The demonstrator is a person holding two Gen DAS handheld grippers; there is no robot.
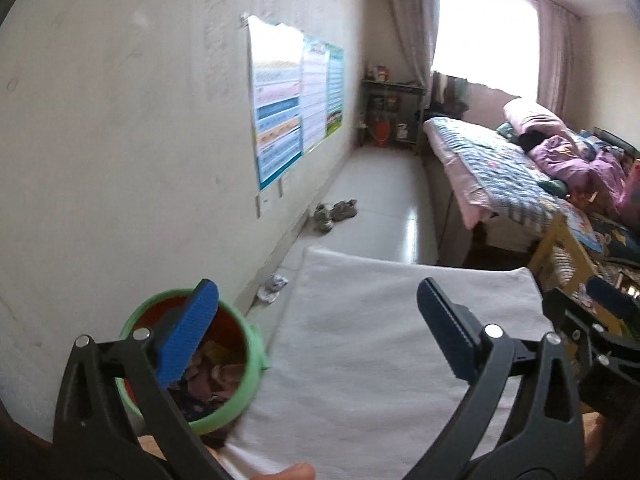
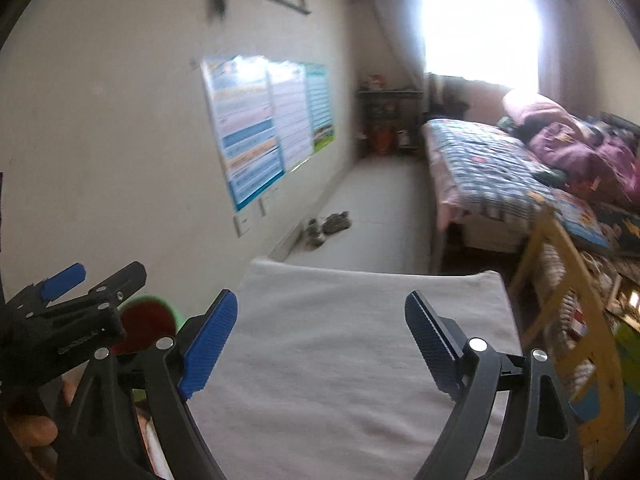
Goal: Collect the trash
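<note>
Nearest to us, our left gripper (image 1: 316, 328) hangs with its blue pads spread wide and nothing between them, above a white cloth (image 1: 380, 340) that covers the table. Our right gripper (image 2: 320, 340) is likewise wide open and empty over the same cloth (image 2: 360, 360). Each gripper shows at the edge of the other's view: the right one at the right side of the left wrist view, the left one at the left side of the right wrist view.

Just beside the cloth, at its left edge near the wall, stands a green bin (image 1: 248, 384) with a red inside. It holds scraps of trash (image 1: 208, 380), brownish, pinkish and dark pieces piled together. The left pad (image 1: 188, 340) of our left gripper sits in front of the bin's mouth. In the right wrist view the bin (image 2: 160, 308) is mostly hidden behind the left gripper.

Past the table, on the floor by the wall, lies a crumpled white scrap (image 1: 274, 286). Farther along the pale floor (image 1: 384, 184) is a pair of shoes (image 1: 334, 214). Posters (image 1: 292, 100) hang on the wall to the left, a bed (image 1: 492, 168) with a patterned quilt stands to the right, and at the far end are a dark shelf (image 1: 392, 112) and a bright window (image 1: 484, 36).
</note>
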